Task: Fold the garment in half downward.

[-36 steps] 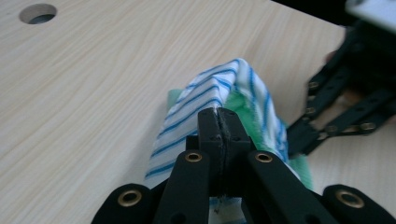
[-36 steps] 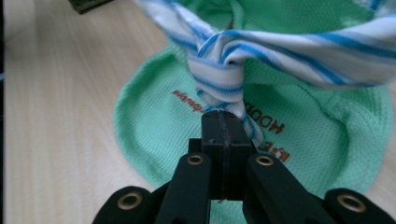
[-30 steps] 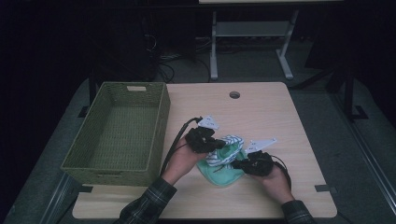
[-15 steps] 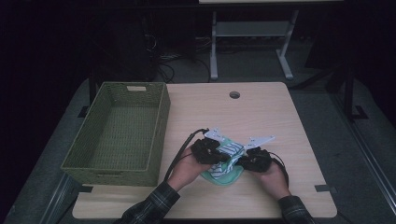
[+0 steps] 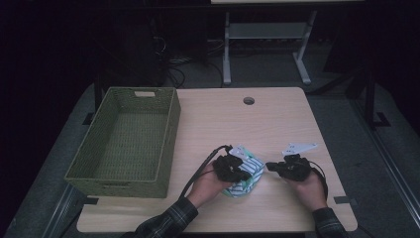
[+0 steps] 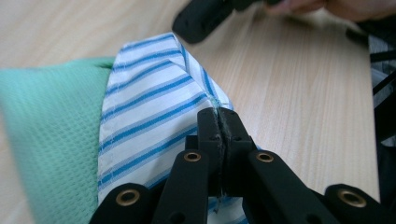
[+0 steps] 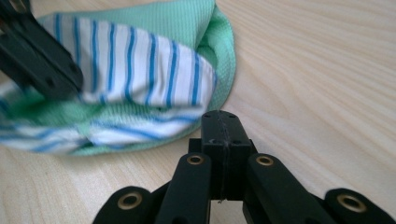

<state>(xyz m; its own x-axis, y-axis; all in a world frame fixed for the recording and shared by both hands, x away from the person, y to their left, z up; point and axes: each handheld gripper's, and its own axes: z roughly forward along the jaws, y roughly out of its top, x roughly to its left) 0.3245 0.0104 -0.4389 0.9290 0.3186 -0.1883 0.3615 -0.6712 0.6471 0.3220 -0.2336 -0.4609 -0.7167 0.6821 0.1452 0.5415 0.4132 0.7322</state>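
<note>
Over on the left, the green woven basket point(image 5: 126, 141) is sitting empty near the table point(image 5: 277, 119) edge, well apart from the action. Moving across, the left gripper point(image 5: 243, 174) is lying over the folded cloth point(image 5: 246, 179), a green and blue-striped white piece bunched near the front edge of the table. In the left gripper view the jaws are pressing tight together with the striped cloth's point(image 6: 149, 112) folded edge pinched between them, so that gripper point(image 6: 219, 122) is clamped on a thin bite of fabric right at a corner.

Further right, the right gripper point(image 5: 270, 166) is sitting just beside the cloth, apart from it. In the right gripper view its jaws are fully closed on nothing, and this gripper point(image 7: 223, 122) is pointing at the cloth's point(image 7: 154, 74) near fold with bare wood between them.

Now the risk, as I'm reading it: that left hold is only catching a seam edge, so a quick lift toward the basket could be pulling the fabric free, or letting the folds fall open and drag. And the right jaws, while closed, can only be pushing the bundle, not gripping it; a nudge could be undoing the fold.
</note>
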